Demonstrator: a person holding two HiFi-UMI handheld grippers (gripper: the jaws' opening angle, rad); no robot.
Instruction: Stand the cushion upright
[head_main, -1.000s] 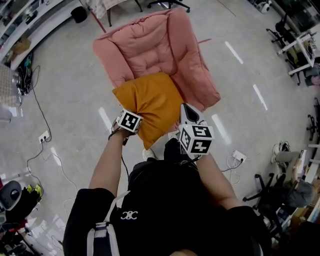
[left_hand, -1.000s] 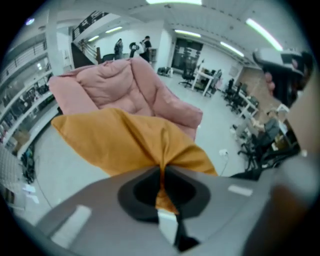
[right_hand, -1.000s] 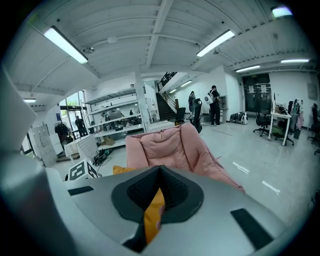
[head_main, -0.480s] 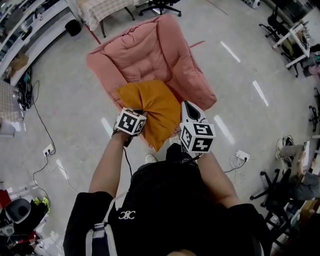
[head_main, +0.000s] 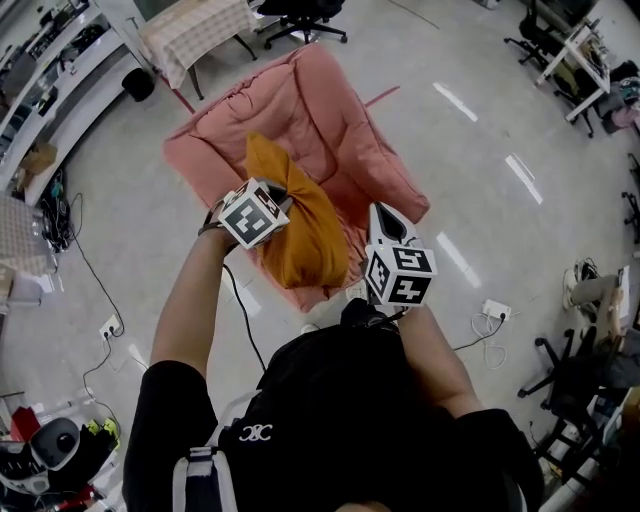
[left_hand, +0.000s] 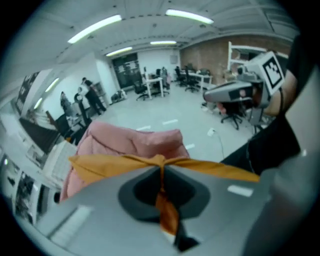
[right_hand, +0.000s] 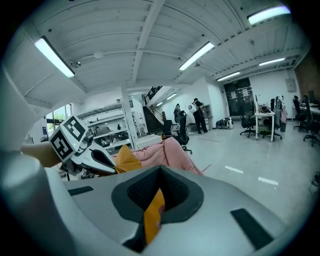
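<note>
Now both my tools are shut on the orange cushion (head_main: 300, 235). The left tool (left_hand: 161, 167) pinches its raised far corner, and the right tool (right_hand: 159, 175) grips a near edge. The cushion hangs over the seat of the pink armchair (head_main: 335, 105), its long axis running far to near and tilted upward. I judge it half raised; it is not yet standing upright.

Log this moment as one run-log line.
left gripper: shut on orange cushion | right gripper: shut on orange cushion | orange cushion: tilted on edge over pink chair | stood upright: not yet
</note>
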